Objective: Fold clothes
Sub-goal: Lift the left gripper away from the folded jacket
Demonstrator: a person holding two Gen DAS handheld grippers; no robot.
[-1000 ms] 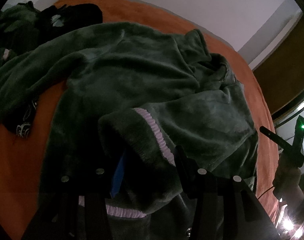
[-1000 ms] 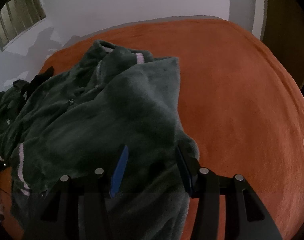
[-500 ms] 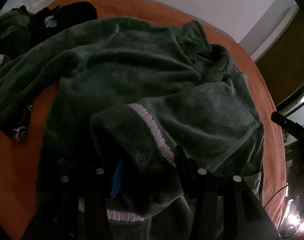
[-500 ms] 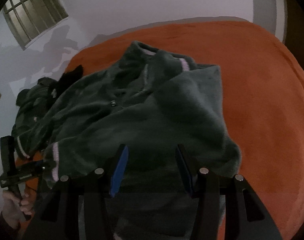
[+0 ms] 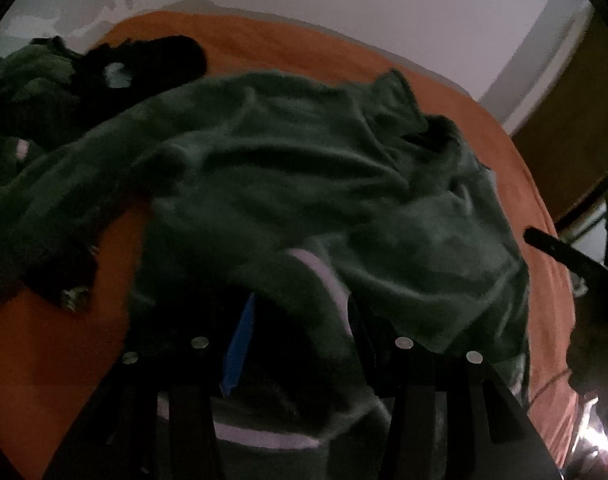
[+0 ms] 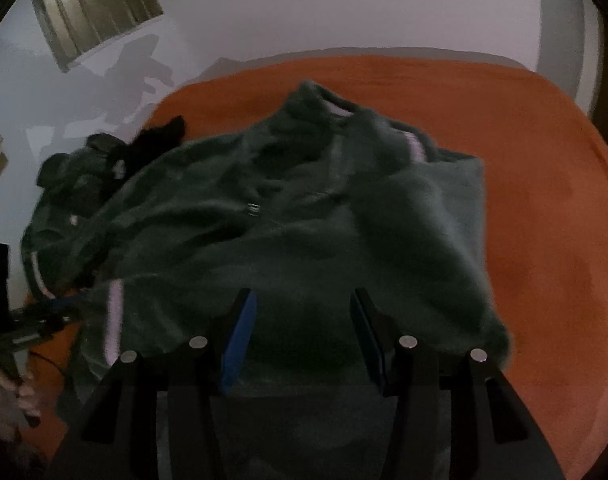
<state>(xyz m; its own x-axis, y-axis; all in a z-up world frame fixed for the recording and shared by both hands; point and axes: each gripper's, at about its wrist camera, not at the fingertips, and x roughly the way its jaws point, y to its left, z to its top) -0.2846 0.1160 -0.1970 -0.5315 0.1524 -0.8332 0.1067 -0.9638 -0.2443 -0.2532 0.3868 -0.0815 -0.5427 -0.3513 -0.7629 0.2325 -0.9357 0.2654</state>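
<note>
Dim room w/ a pale wall, a barred window (image 6: pixel 96 8) up high, and a bed (image 6: pixel 543 200) w/ an orange cover. A big green fleece top (image 6: pixel 304 240) lies spread over the middle of the bed, collar toward the far edge by the wall, bottom hem at the near edge. It is bunched, not flat. More dark clothes (image 5: pixel 104 68) sit in a heap at the far left corner of the bed.

The left gripper (image 5: pixel 300 344) has a sleeve cuff (image 5: pixel 315 280) w/ a pale stripe lying between its fingers. The fingers look spread, and I can't tell if they pinch the cuff or if it just rests there. The right gripper (image 6: pixel 304 332) is spread wide over the hem, squeezing nothing.

The top looks soft, thick and floppy. It prob. sags and slides when lifted, and won't keep a sharp crease. It is not fragile and likely not heavy. Good spots to take hold: the striped cuff, the hem corners, the shoulder seams. Pinch a thick bit, since fluffy cloth can slip out.
</note>
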